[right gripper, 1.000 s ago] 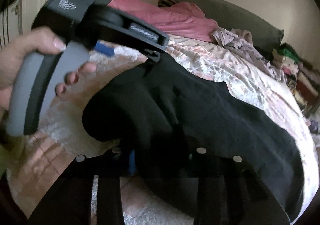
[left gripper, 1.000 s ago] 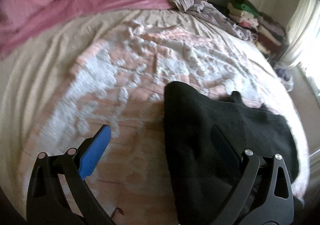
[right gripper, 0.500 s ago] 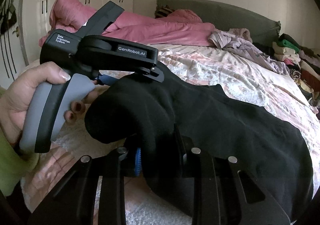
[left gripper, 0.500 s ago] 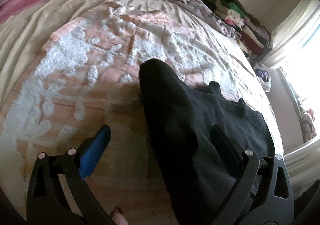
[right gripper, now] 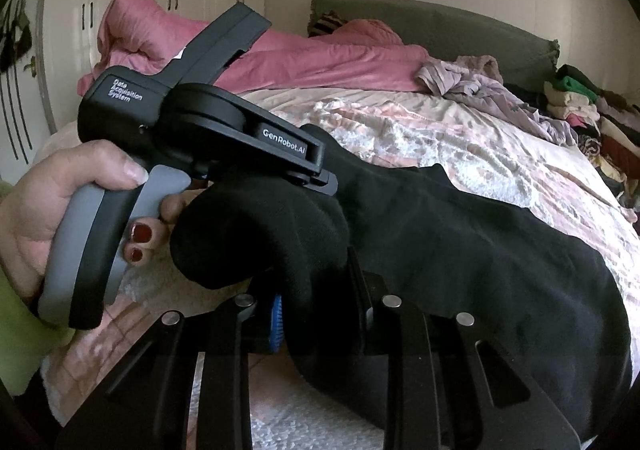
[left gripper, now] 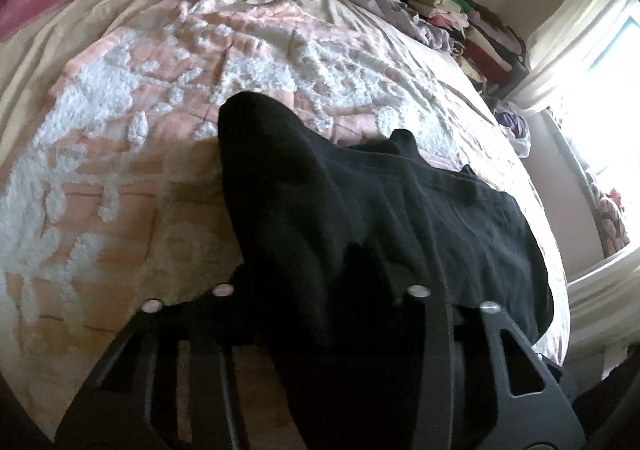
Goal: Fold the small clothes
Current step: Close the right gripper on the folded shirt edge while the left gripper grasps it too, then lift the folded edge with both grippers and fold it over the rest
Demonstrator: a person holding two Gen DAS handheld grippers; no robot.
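in our left wrist view, our left gripper (left gripper: 320, 282) has just closed its jaws, pinching the black garment (left gripper: 400, 210) on the bedspread (left gripper: 160, 110). in our right wrist view, our right gripper (right gripper: 316, 314) clamps narrow on its folded edge.

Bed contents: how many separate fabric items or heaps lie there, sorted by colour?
Black knit garment: 1
Pink rumpled duvet: 1
Lilac crumpled clothes heap: 1
Mixed-colour folded clothes stack: 1
Total: 4
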